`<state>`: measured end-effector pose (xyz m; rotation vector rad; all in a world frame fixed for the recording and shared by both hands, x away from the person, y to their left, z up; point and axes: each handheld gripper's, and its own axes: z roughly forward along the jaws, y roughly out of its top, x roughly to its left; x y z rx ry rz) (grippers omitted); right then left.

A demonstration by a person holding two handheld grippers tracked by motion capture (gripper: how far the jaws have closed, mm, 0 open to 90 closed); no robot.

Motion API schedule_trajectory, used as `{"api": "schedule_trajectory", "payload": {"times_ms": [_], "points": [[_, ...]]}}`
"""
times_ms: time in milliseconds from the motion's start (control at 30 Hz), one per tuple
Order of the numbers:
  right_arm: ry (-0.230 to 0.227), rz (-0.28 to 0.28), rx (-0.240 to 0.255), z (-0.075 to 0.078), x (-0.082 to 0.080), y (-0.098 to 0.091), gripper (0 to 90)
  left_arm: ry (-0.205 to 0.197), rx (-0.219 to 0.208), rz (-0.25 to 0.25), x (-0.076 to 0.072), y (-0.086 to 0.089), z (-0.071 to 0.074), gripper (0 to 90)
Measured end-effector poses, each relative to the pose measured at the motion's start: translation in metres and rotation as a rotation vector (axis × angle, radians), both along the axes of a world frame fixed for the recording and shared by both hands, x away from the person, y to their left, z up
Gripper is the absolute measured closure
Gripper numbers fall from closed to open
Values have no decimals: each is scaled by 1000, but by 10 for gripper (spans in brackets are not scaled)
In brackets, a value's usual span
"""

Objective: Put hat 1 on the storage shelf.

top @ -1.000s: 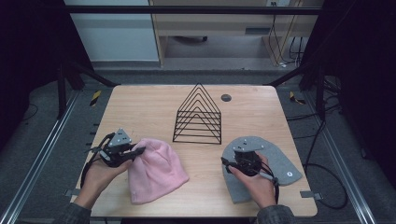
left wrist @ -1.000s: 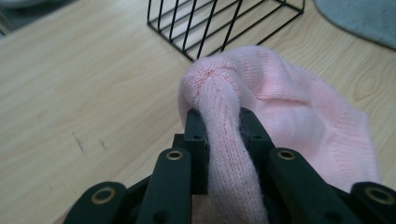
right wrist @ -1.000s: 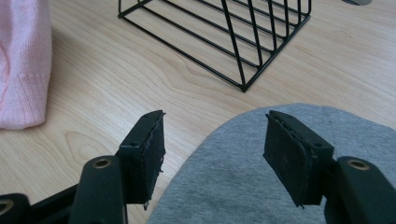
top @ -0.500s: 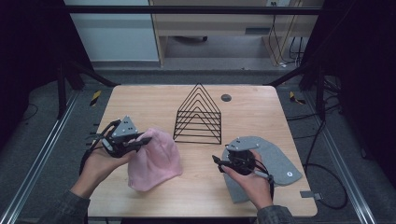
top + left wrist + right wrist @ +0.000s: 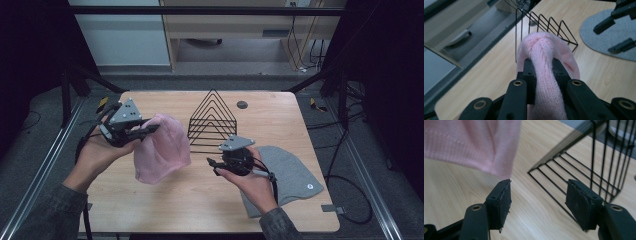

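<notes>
Since the earlier frame the left gripper (image 5: 150,131) has lifted the pink knit beanie (image 5: 161,150) off the table (image 5: 200,200), jaws clamped on bunched fabric. It hangs limp: soft, light, best pinched at the rim. The right gripper (image 5: 212,163) is half-open, empty.

Grey hat (image 5: 290,175) partly hidden under right hand (image 5: 252,182); pink hat (image 5: 471,145) cut off by frame edge.

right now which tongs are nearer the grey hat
Right. The right tongs hover just beside the grey hat, jaws open, nothing between them. The left tongs are across the table, shut on the pink hat.
</notes>
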<state>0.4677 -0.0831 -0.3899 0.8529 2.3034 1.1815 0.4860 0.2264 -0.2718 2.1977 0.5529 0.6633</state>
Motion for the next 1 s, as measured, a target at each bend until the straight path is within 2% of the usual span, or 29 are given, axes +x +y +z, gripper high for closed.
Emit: {"api": "schedule_trajectory", "payload": {"times_ms": [67, 100, 200, 233, 267, 433, 500, 567, 600, 633, 667, 700, 733, 800, 833, 1000], "points": [[1, 30, 4, 7, 5, 12, 369, -25, -8, -2, 1, 1, 16, 767], [1, 30, 4, 7, 5, 12, 369, -25, -8, -2, 1, 1, 16, 766], [26, 73, 18, 11, 13, 32, 377, -54, -18, -4, 0, 2, 32, 766], [26, 73, 18, 11, 13, 32, 377, -54, -18, -4, 0, 2, 32, 766], [30, 96, 9, 12, 16, 43, 383, -61, -20, -2, 0, 2, 37, 766], [53, 123, 26, 14, 24, 59, 388, -64, -40, -1, 0, 3, 44, 766], [70, 132, 36, 16, 32, 68, 419, -60, -65, -1, 2, 5, 46, 766], [80, 146, 38, 17, 37, 73, 526, -58, -82, 2, 3, 7, 47, 766], [80, 146, 38, 17, 37, 73, 526, -58, -82, 2, 3, 7, 47, 766], [87, 166, 55, 19, 43, 75, 655, -58, -83, 2, 4, 8, 47, 766], [87, 166, 55, 19, 43, 75, 655, -58, -83, 4, 5, 9, 47, 765], [88, 168, 55, 21, 44, 75, 696, -58, -85, 7, 6, 10, 47, 765], [75, 173, 62, 29, 46, 71, 779, -55, -85, 12, 10, 13, 47, 765], [77, 174, 66, 32, 47, 69, 792, -58, -82, 22, 15, 16, 48, 764], [71, 174, 60, 39, 50, 63, 818, -56, -90, 26, 18, 17, 48, 764], [44, 158, 37, 66, 64, 39, 833, -37, -167, 22, 43, 21, 53, 760]]}}
